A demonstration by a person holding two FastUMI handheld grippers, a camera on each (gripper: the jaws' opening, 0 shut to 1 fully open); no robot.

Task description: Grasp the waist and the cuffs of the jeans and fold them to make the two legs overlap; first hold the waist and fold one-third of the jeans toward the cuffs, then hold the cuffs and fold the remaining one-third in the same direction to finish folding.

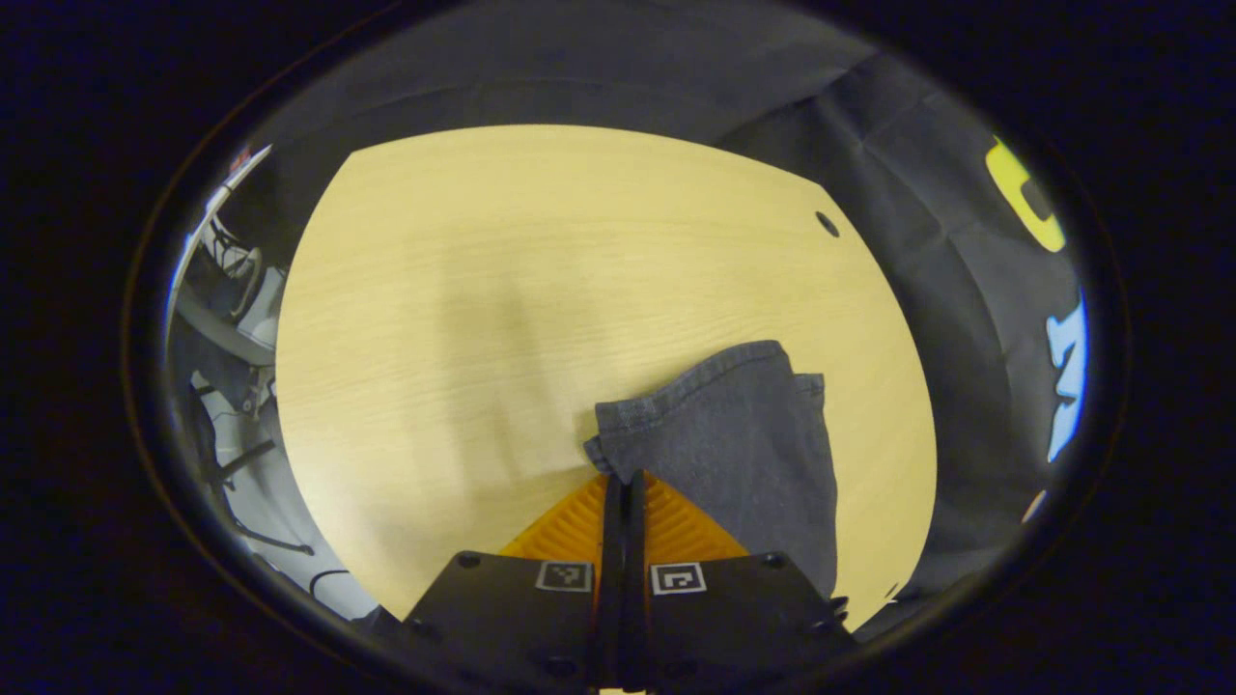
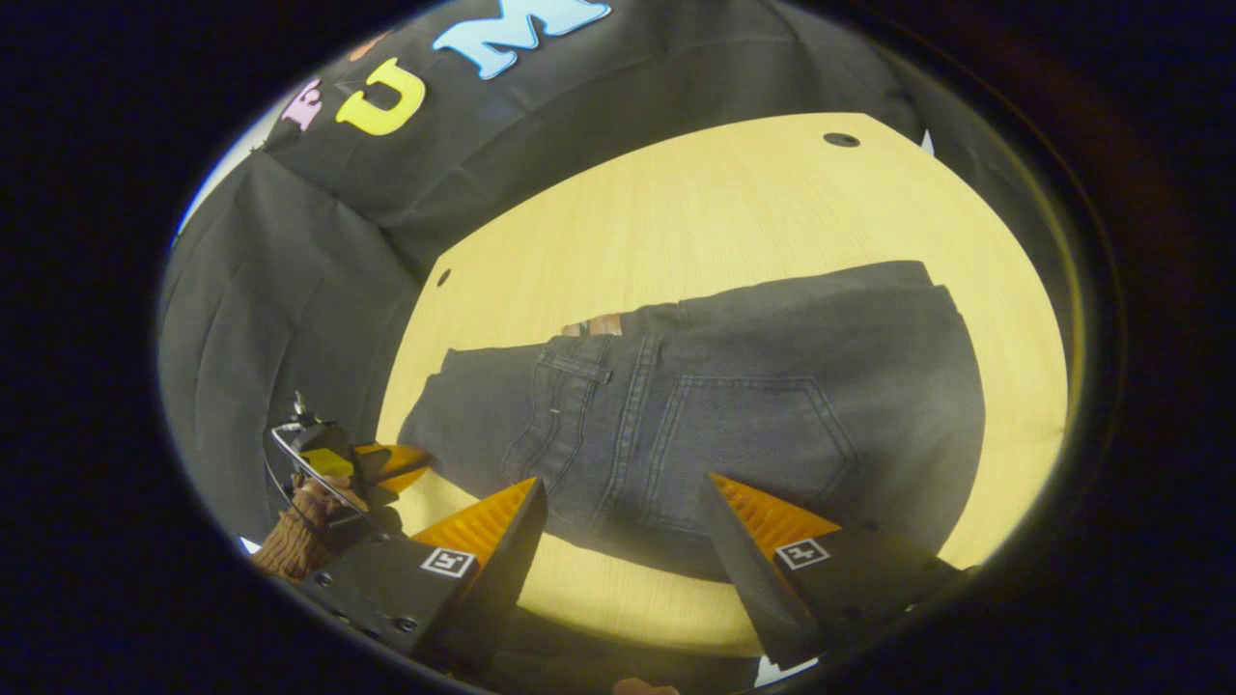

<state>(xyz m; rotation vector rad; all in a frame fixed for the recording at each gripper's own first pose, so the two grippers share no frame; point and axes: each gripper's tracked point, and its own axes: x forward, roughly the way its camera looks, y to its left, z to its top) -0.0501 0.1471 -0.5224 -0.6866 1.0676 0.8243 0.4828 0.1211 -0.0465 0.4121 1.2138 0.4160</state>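
Observation:
Dark grey jeans (image 2: 772, 405) lie folded on the pale wooden table (image 2: 676, 212), back pocket up, with the leg end sticking out to the left. In the left gripper view the cuff end of the jeans (image 1: 734, 434) lies just ahead of my left gripper (image 1: 623, 480), which is shut on the corner of the cuffs. The right gripper view shows that left gripper (image 2: 406, 461) farther off at the jeans' left end, held by a hand (image 2: 290, 541). My right gripper (image 2: 623, 494) is open above the near edge of the folded part, and its fingers (image 2: 502, 526) touch nothing.
The table (image 1: 483, 290) has small round holes (image 1: 828, 224) (image 2: 841, 139) near its far corners. Black cloth walls stand close behind the table. Cables and white equipment (image 1: 232, 319) lie beyond the table's left edge in the left gripper view.

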